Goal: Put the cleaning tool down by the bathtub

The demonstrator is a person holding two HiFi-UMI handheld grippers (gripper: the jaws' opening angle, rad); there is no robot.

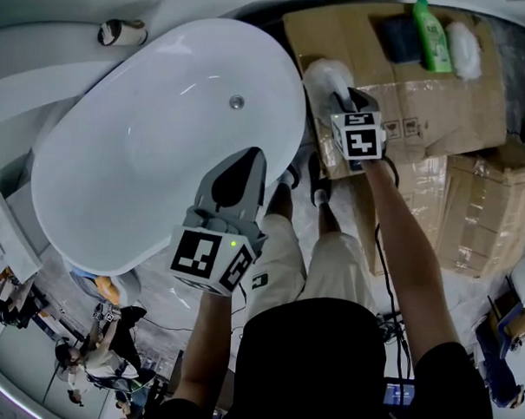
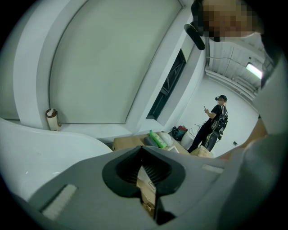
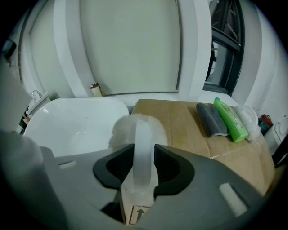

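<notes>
The cleaning tool is a white fluffy duster (image 1: 323,77) with a translucent loop handle (image 3: 140,148). Its head (image 3: 118,131) rests on the left end of a cardboard box (image 1: 441,103), right beside the white bathtub (image 1: 143,156). My right gripper (image 1: 343,101) points down at it. In the right gripper view the handle stands between the gripper's (image 3: 144,146) jaws, which sit just beside it without pressing. My left gripper (image 1: 250,158) hovers over the tub's near rim, shut and empty; in its own view its tips (image 2: 142,147) meet.
On the box lie a green bottle (image 1: 432,34), a grey cloth (image 1: 396,36) and a white fluffy pad (image 1: 465,48). More cardboard boxes (image 1: 479,214) are stacked to the right. A small roll (image 1: 121,31) stands on the ledge behind the tub. A person (image 2: 215,121) stands far off.
</notes>
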